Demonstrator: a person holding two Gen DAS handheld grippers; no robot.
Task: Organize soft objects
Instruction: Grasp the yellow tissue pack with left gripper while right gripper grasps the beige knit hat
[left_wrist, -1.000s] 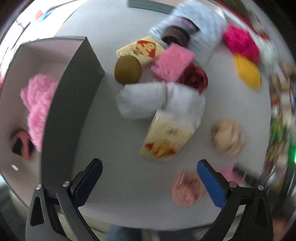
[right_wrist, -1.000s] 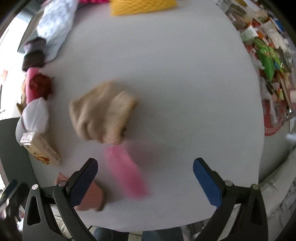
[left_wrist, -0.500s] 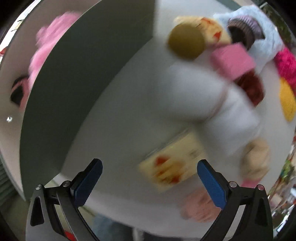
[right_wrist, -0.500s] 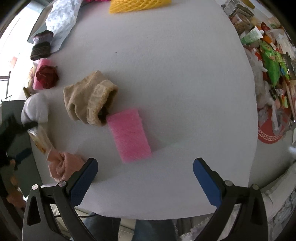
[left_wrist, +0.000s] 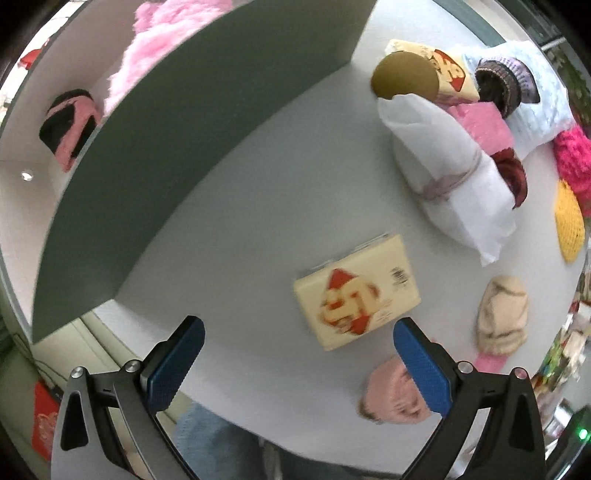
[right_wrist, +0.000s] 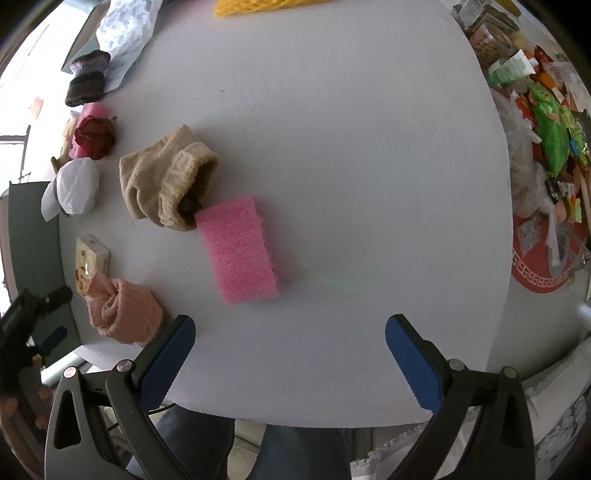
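My left gripper (left_wrist: 297, 354) above the cream box (left_wrist: 357, 291), jaws wide and empty, my right gripper (right_wrist: 290, 354) above the pink sponge (right_wrist: 238, 249), jaws wide, nothing held

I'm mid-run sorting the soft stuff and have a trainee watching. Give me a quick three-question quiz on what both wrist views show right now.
1. True or false: the right claw is shut on the pink foam block.
2. What touches the far end of the pink foam block: A) the beige knit sock, B) the yellow mesh pad, C) the dark red rolled item?
3. Fill in: the fluffy pink item lies inside the grey ____.

Key
1. False: both the right claw and the left claw are open and hold nothing.
2. A
3. box
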